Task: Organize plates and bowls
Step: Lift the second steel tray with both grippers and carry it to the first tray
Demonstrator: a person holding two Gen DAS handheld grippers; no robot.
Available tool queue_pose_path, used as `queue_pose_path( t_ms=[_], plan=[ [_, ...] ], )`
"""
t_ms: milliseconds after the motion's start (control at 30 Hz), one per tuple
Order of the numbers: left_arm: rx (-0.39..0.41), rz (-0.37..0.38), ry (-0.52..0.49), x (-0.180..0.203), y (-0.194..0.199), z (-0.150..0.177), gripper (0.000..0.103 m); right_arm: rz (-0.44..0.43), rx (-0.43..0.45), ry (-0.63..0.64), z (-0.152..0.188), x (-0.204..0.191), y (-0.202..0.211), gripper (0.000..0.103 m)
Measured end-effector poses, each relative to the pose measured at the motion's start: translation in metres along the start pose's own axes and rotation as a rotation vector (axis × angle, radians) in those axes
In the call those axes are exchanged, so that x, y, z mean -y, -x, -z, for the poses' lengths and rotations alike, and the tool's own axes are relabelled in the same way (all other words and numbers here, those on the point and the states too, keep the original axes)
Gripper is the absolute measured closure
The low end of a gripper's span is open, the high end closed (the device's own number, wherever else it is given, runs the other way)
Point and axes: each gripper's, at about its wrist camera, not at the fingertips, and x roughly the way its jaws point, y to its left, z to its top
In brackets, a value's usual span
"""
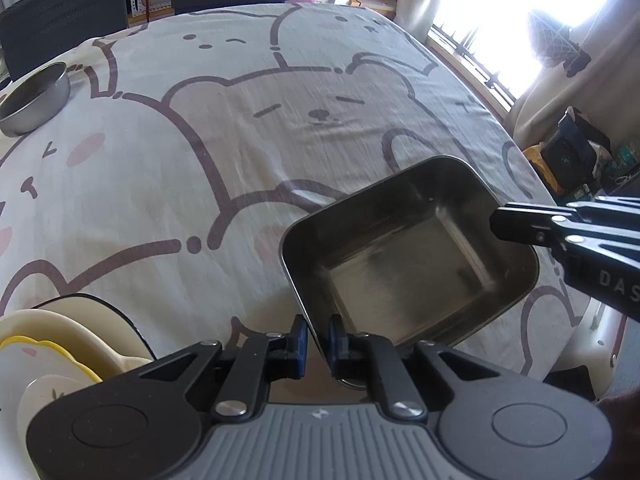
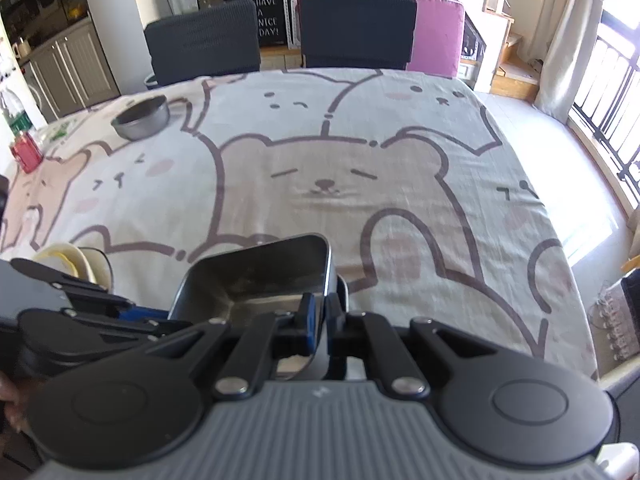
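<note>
- the square metal tray (image 1: 408,256) was held above the bear-print tablecloth (image 1: 224,128), near the table's front edge, tilted with its open side facing up and away.
- the left gripper (image 1: 318,338) was clamped on the tray's near rim, one blue-padded finger on each side of the wall (the rim passed straight between the pads).
- the right gripper (image 2: 324,316) was likewise clenched on a rim of the same tray (image 2: 256,276), its wall pinched between the two fingers; in the left wrist view this gripper (image 1: 500,224) reached the tray's far right rim from the right.
- a round metal bowl (image 2: 140,118) stood upright on the cloth at the far left of the table, well apart from the tray.
- a stack of cream and yellow dishes (image 1: 52,348) sat at the near left, beside the left gripper (their exact count could not be told).
- two dark chairs (image 2: 280,32) stood behind the table's far edge.
</note>
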Motion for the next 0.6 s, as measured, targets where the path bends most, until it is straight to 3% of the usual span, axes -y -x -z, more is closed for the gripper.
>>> queue_pose_path(
  t_ms=[600],
  plan=[
    [-0.006,-0.013,-0.026,0.005,-0.003,0.002,0.09,0.11,-0.141,0.118,0.007,-0.009,-0.042,0.096]
  ],
)
